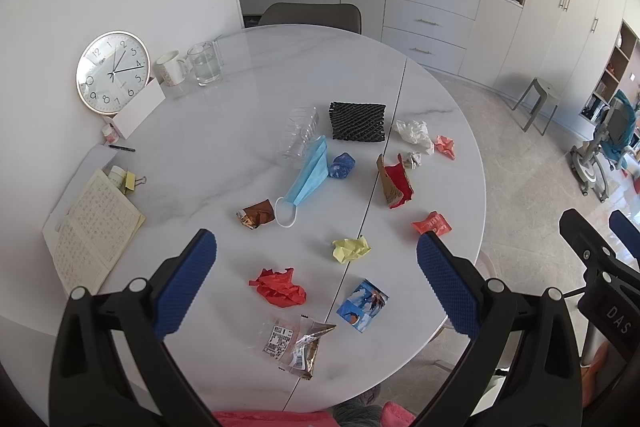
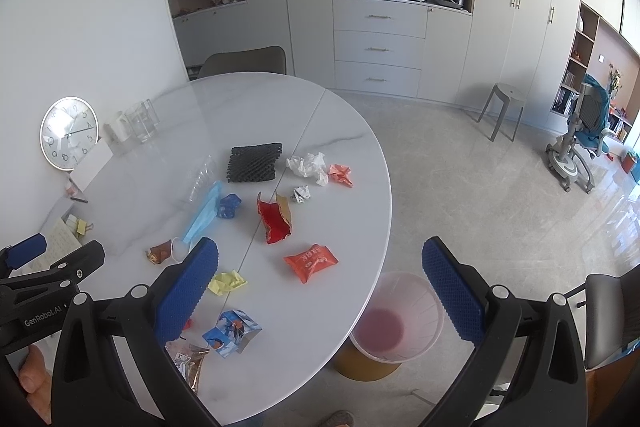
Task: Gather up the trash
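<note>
Bin [image 2: 396,323] beside table [image 2: 344,307], right view only

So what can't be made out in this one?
- Red crumpled wrapper: right wrist view, almost wholly behind the right claw finger.
- Bin base: right wrist view, hidden by the table edge.
- Notebook writing: too small in both views.
- Clear wrapper label: too small.
</note>
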### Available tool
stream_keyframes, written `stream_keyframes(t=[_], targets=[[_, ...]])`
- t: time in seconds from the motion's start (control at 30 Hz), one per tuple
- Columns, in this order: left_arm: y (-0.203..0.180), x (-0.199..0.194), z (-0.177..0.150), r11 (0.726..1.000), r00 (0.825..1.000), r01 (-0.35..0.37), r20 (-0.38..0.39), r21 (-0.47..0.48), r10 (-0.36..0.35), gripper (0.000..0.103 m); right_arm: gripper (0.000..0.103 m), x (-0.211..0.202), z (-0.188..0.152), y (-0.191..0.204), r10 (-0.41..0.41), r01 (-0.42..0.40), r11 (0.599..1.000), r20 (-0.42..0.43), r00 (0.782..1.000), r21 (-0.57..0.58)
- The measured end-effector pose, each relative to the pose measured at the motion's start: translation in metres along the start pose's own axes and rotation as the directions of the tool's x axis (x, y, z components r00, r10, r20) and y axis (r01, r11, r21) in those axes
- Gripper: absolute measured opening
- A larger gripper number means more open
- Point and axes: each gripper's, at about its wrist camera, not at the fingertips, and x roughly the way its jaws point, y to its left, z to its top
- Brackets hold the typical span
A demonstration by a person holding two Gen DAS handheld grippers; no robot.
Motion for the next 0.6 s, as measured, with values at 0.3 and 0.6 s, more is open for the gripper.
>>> stream_keyframes(t=[0.3, 0.6], targets=[[0.001, 0.001, -0.001, 1.000, 1.000, -0.001, -0.001, -0.001, 0.001, 0.096, 0.101, 0.001, -0.001, 0.000, 0.002, -0.002, 1.000, -0.004, 1.000, 0.001], [0.025, 0.019, -0.012, 0.997, 0.997, 0.069, -0.020, 0.018, -0.068, 0.096, 0.101, 0.022, -0.020, 0.005, 0.069, -0.069, 0.998, -0.053, 0.996, 0.008]])
